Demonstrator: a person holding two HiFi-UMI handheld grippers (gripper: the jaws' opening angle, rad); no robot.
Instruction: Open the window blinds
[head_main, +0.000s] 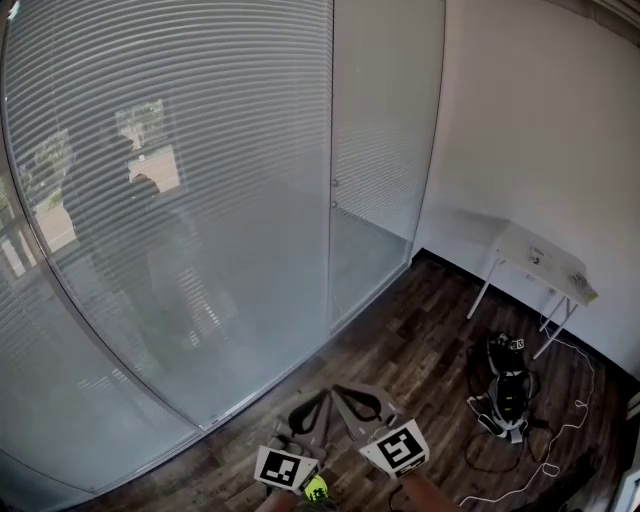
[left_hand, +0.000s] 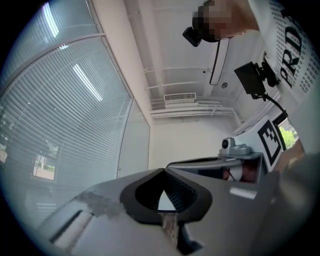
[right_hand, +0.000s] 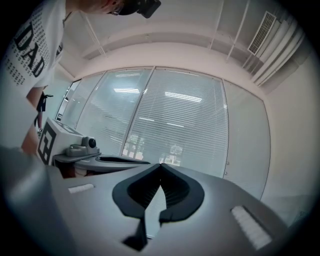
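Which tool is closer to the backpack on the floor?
Right. The right tool is left of the backpack in the head view; the left tool is beside it, farther left.

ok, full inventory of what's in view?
window blinds: one run, white slats, closed, behind the glass wall at left
table: 1, white, against the right wall
bag: 1, black and grey, on the floor near the table
cable: 1, white, trailing on the floor by the bag
floor: dark wood
left gripper: 1, grey, bottom of head view, shut, empty
right gripper: 1, grey, beside it, shut, empty
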